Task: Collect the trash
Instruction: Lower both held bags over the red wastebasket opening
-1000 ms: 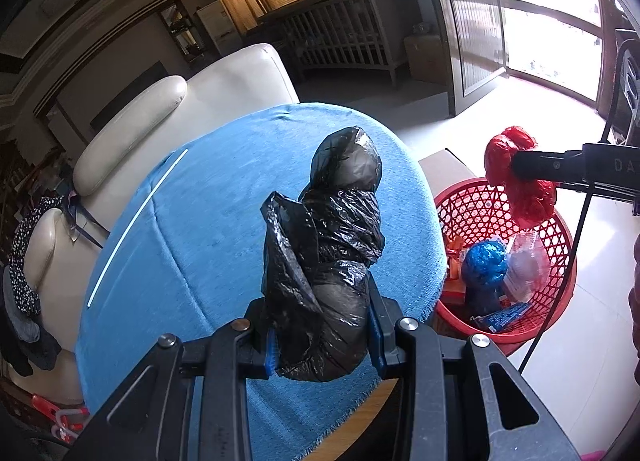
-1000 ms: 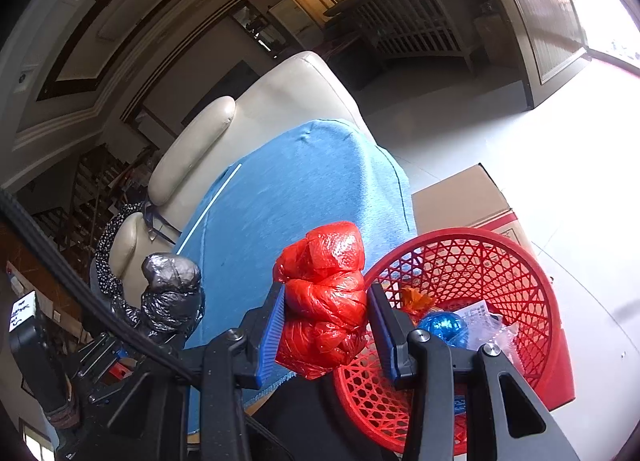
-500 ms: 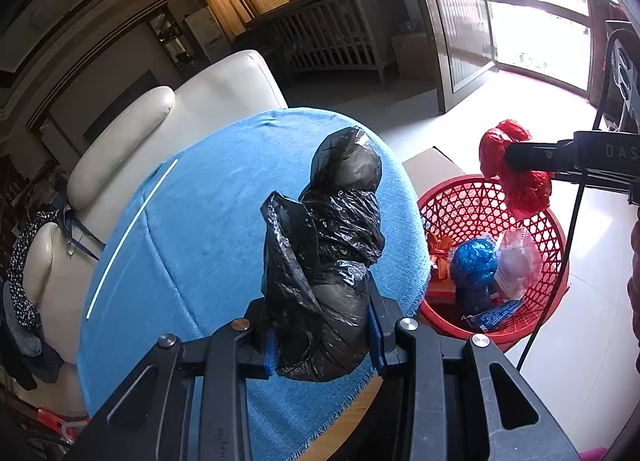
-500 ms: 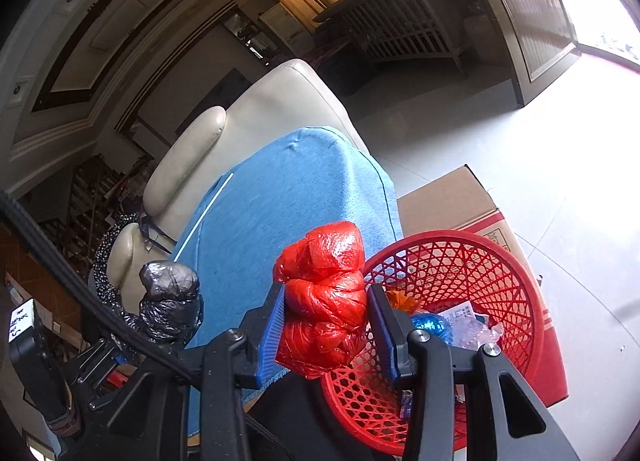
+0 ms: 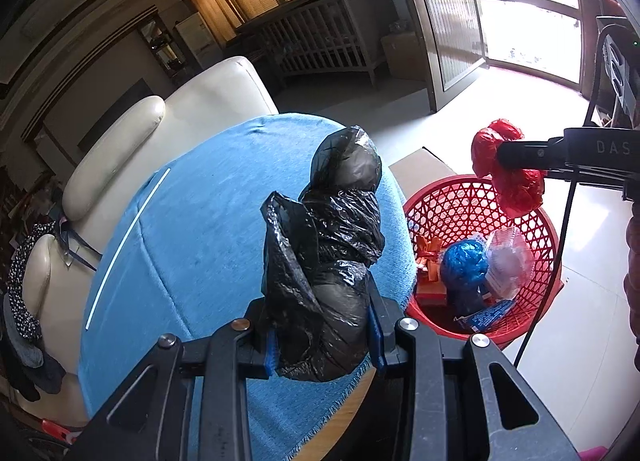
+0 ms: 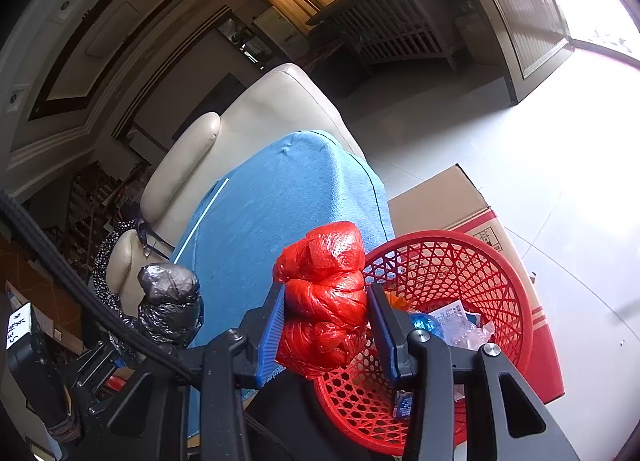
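My left gripper (image 5: 322,335) is shut on a crumpled black plastic bag (image 5: 332,261), held up over the blue-clothed table (image 5: 192,245). My right gripper (image 6: 326,335) is shut on a scrunched red plastic bag (image 6: 322,297), held over the near rim of the red mesh basket (image 6: 460,269). The left wrist view has the red bag (image 5: 508,173) hanging above the basket (image 5: 460,205), which stands on the floor right of the table. Inside the basket lie a blue bag (image 5: 464,265), clear plastic and an orange packet. The black bag (image 6: 170,301) shows at the lower left of the right wrist view.
A cream leather sofa (image 5: 132,137) stands behind the table. A cardboard box (image 6: 444,201) sits on the pale tiled floor behind the basket. A black cable (image 5: 556,261) hangs across the basket's right side. A wooden crib (image 5: 328,41) and glass doors stand at the far wall.
Both grippers keep their bags; the views have shifted only slightly, with the basket sitting a little further left in the left wrist view.
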Tool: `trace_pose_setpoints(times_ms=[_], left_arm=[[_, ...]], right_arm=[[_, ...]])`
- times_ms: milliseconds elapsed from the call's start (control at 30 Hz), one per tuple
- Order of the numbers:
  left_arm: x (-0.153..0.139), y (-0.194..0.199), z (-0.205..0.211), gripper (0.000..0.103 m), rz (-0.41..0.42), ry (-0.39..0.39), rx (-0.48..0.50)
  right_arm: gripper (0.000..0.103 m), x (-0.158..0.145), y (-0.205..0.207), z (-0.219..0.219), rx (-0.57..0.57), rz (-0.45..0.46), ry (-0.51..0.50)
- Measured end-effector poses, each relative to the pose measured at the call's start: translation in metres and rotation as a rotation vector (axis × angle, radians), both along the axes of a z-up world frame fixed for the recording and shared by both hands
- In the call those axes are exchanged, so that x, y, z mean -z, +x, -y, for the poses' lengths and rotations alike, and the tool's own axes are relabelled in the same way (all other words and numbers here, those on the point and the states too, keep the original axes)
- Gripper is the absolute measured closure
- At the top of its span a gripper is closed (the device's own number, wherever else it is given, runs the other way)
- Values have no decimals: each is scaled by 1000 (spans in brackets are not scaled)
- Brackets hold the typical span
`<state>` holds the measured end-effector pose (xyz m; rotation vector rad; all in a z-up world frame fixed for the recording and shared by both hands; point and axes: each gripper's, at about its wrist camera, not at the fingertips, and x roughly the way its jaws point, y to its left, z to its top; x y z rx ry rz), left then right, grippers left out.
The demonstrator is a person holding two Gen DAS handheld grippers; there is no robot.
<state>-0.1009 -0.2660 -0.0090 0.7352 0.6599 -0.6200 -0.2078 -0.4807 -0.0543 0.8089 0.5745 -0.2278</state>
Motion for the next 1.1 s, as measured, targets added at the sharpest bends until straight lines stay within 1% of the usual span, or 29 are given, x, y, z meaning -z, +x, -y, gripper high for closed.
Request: trace_pose_setpoints(times_ms=[300, 1100], left_arm=[[1, -6, 7, 66, 4, 4, 25], [11, -19, 33, 66, 0, 49, 79]], right_arm=[[59, 2, -7, 7, 19, 4, 7], [59, 12, -31, 29, 77, 16, 43]])
